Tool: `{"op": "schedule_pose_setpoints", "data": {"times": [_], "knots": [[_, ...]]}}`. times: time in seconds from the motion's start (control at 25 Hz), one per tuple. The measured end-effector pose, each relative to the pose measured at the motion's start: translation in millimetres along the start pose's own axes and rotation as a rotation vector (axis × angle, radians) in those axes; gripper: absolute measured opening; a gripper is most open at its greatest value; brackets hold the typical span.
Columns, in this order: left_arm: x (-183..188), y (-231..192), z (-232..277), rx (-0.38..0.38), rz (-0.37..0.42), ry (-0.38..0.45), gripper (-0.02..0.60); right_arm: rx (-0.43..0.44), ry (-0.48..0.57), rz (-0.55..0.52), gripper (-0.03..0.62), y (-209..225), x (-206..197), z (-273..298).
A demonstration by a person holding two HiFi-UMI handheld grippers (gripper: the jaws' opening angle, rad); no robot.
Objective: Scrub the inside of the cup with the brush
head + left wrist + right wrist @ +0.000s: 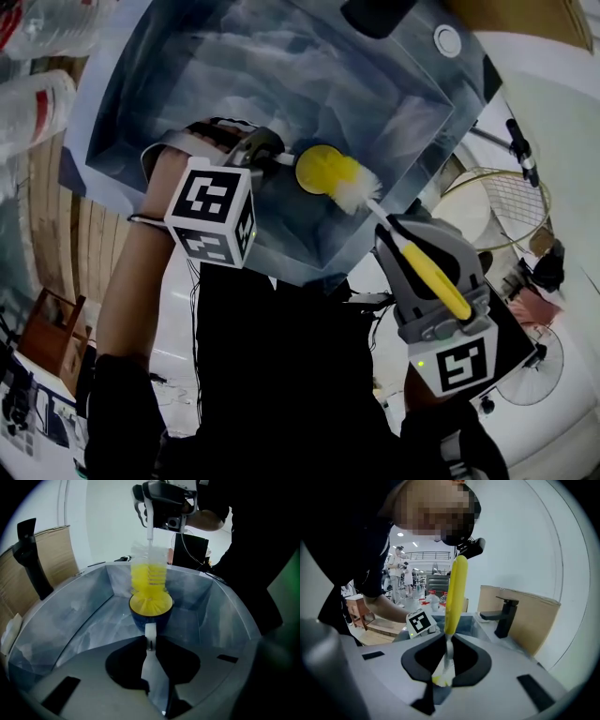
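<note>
A small blue cup (151,616) sits low in the grey sink (79,620), its mouth filled with yellow. My left gripper (150,638) is shut on the cup's white handle (150,632). The brush (149,576) stands with its yellow bristles in the cup's mouth and its white bristles above the rim. In the head view the cup (317,169) lies just past my left gripper (267,150), and the brush's white bristles (353,193) lean out toward my right gripper (394,230). My right gripper (446,656) is shut on the brush's thin stem below its yellow handle (455,590).
A black faucet (505,616) stands at the sink's far side before a brown panel (534,620). The sink's walls (141,112) close in around the cup. Plastic bottles (37,103) lie off to the left, a fan (539,361) and a racket (502,202) to the right.
</note>
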State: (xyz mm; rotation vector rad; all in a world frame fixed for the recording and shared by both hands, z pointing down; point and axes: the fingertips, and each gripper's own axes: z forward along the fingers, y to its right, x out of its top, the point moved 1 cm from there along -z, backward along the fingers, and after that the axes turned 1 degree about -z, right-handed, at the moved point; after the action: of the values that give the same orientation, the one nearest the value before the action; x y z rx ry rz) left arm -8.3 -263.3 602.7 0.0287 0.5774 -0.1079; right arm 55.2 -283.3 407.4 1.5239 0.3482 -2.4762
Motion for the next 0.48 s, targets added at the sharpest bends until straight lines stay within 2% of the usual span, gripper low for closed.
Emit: {"op": "schedule_pose_setpoints", "data": {"times": [0.12,0.24,0.48], "knots": [[-2.0,0.0,-0.6,-0.004,-0.007,-0.003,0.075,0.026,-0.037,0.004,0.046,-7.1,-23.7,15.8],[-1.2,-0.6,0.6,-0.005,-0.017,-0.006,0.075,0.048,-0.089,0.056,0.046,-10.3,-49.8,26.8],[-2.4,-1.4,-0.6,-0.01,-0.024,-0.007,0.075,0.06,-0.088,0.065,0.046,-8.2,-46.2,32.4]]}}
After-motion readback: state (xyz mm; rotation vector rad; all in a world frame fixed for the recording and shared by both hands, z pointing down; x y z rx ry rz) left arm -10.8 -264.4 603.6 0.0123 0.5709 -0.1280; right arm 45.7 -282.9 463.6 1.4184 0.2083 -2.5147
